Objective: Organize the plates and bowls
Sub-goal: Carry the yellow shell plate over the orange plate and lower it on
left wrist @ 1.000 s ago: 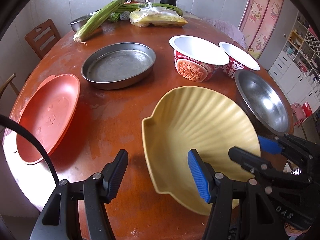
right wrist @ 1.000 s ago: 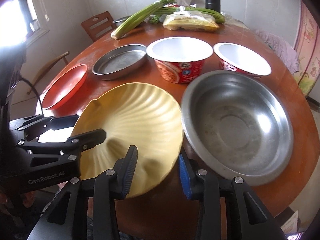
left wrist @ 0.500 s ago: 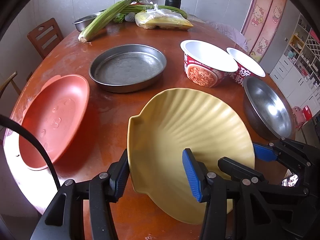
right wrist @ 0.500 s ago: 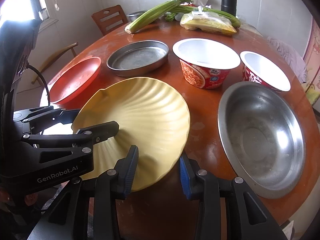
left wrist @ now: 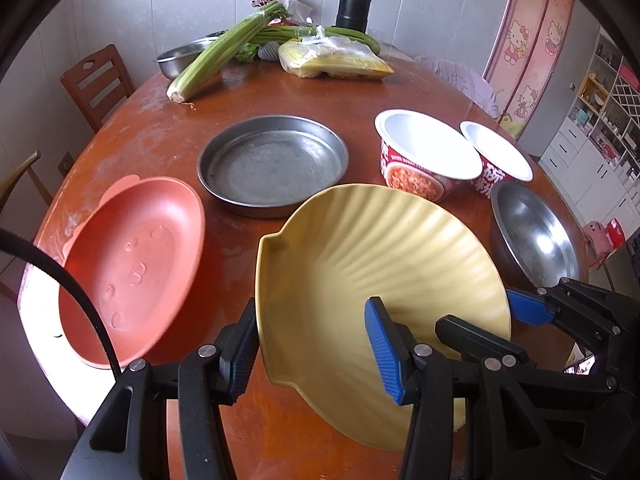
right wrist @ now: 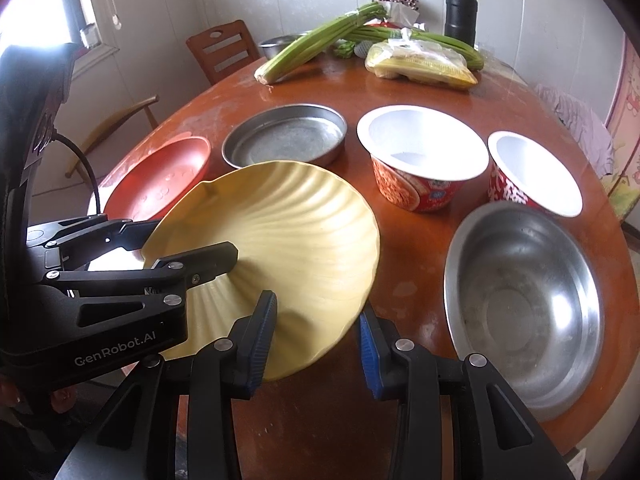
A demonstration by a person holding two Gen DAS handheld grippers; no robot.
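Note:
A yellow shell-shaped plate [left wrist: 372, 272] [right wrist: 288, 232] is lifted off the round wooden table [left wrist: 360, 96] and tilted. My left gripper [left wrist: 316, 348] straddles its left rim, one finger under and one over it. My right gripper [right wrist: 316, 332] holds its right rim in the same way and also shows in the left wrist view [left wrist: 520, 312]. An orange plate [left wrist: 132, 264] lies at the left. A flat metal pan [left wrist: 272, 164] sits behind it. Two red instant-noodle bowls [right wrist: 424, 152] [right wrist: 532, 168] and a large steel bowl [right wrist: 524, 304] stand at the right.
At the table's far side lie celery stalks [left wrist: 228, 52], a small steel bowl [left wrist: 184, 56], a bag of yellow food [left wrist: 336, 60] and a black flask [left wrist: 354, 0]. Wooden chairs [left wrist: 96, 80] stand at the left. Shelves [left wrist: 600, 120] stand at the right.
The yellow plate has moved left, away from the steel bowl and toward the orange plate, with both grippers. My left gripper's fingers have closed in on its left rim.

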